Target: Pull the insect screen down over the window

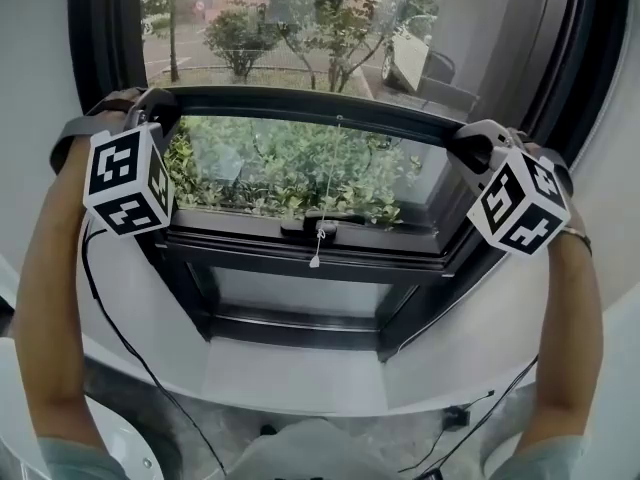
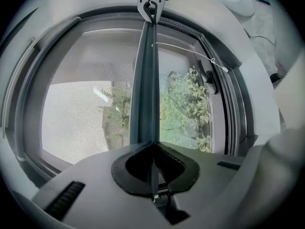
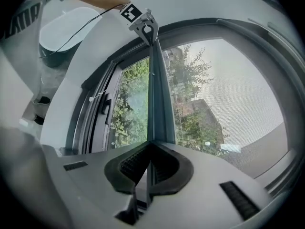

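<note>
Head view: I hold the insect screen's dark bottom bar (image 1: 320,108) level across the window, one gripper at each end. My left gripper (image 1: 165,103) has the bar's left end and my right gripper (image 1: 465,138) has the right end, both beside the dark window frame (image 1: 95,28). The bar sits partway down the opening. Above it the mesh (image 1: 300,28) covers the glass area, with trees and a parked car showing through. Below it the green shrubs (image 1: 290,168) show unscreened. A thin pull cord (image 1: 322,198) hangs from the bar's middle, its small tab near the lower frame rail. The white sill (image 1: 300,368) lies below.

In the left gripper view the jaws are clamped on the bar's edge, and the bar runs straight away to the other gripper. The right gripper view shows the same: jaws pinched on the bar, mesh on one side, open greenery on the other.
</note>
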`<state>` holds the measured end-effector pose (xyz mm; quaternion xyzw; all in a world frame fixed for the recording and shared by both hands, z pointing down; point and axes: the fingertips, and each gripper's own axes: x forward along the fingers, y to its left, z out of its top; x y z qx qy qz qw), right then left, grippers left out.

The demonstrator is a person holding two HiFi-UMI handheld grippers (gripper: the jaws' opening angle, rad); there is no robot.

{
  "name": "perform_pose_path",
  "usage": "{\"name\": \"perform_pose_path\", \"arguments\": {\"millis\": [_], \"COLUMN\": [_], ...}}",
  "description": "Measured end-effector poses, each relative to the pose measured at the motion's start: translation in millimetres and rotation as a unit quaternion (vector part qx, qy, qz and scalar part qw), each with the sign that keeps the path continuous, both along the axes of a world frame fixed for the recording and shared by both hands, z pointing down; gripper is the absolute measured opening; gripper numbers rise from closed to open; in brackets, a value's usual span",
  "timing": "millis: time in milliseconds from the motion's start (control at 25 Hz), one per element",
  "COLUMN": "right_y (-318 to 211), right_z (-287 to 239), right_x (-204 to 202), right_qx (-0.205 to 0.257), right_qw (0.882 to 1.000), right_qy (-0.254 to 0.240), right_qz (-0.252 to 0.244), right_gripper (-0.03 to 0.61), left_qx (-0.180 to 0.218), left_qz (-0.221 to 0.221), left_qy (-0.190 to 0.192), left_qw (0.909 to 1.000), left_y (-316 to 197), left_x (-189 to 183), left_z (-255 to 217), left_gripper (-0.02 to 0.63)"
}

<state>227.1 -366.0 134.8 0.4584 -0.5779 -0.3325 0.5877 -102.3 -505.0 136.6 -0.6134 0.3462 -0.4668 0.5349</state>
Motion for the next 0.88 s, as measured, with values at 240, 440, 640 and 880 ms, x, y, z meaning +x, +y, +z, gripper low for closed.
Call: {"name": "perform_pose_path", "arguments": {"millis": [240,440,640,880], "right_y": [1.6,0.6,-0.6,-6.3], "right_z": [54.6,103.8,147.2,188.4], "right_x": [-0.4,0.2,2.1,4.2], "right_qx": [-0.029,-0.06,-0.089,-0.111], "right_qw": [0.999,0.998,0.995,0.993], "right_qy": [-0.018,-0.026,-0.039,-0.047], "right_qz": [-0.001,-0.002,0.0,0.003], "right_gripper": [0.015,0.015,0.015,0.015], "left_qx": [-0.032,-0.06,-0.082,-0.098], "left_qz": [0.001,0.0,0.001,-0.001], "left_qy": [-0.004,-0.015,-0.032,-0.037], "left_qw": [0.9995,0.9981,0.9961,0.9945], "left_y": [1.4,0.5,-0.6,-4.2], "left_x": [-0.9,-0.9,0.7,1.6], "left_z": [56.0,105.5,149.6,191.5], "left_gripper": [0.02,0.02,0.02,0.02]}}
